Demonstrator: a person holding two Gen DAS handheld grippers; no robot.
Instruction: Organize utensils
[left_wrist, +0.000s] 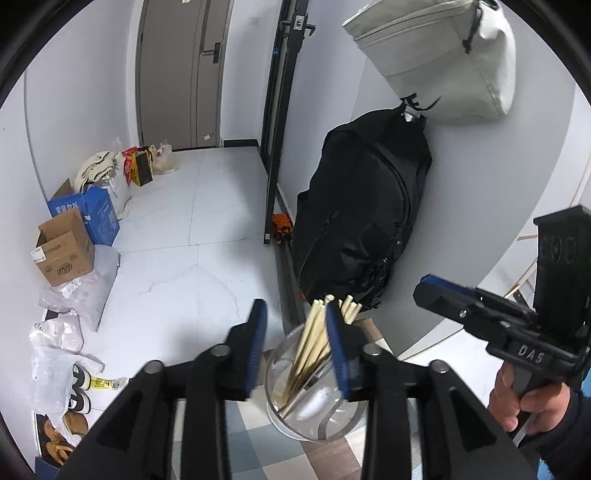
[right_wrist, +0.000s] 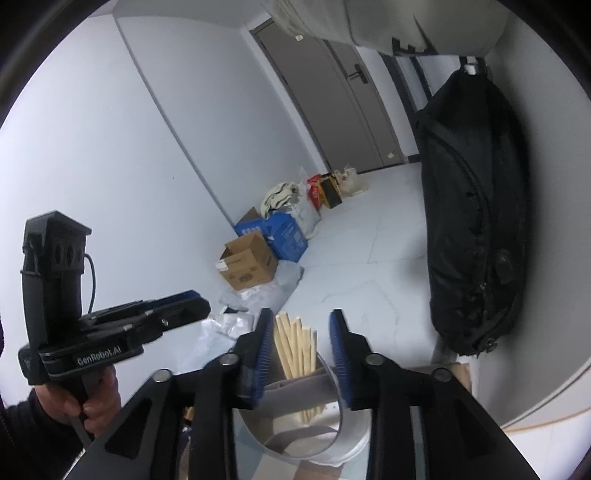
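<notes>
A clear round utensil holder (left_wrist: 291, 417) with inner dividers stands on a checked tabletop. Several pale wooden chopsticks (left_wrist: 314, 339) lean in one compartment. My left gripper (left_wrist: 295, 332) is open just above the holder, its blue pads either side of the chopstick tops, holding nothing. My right gripper (right_wrist: 302, 343) is open over the same holder (right_wrist: 354, 439), with the chopsticks (right_wrist: 295, 347) between its pads, close to the left pad. Each gripper shows in the other's view: the right (left_wrist: 436, 291) beside the holder, the left (right_wrist: 192, 301) at the left.
A black backpack (left_wrist: 365, 206) and a grey bag (left_wrist: 436, 55) hang on the curved white wall behind the table. Cardboard boxes (left_wrist: 64, 247), plastic bags and shoes lie along the far wall on the tiled floor. A checked tablecloth (left_wrist: 251, 443) covers the table.
</notes>
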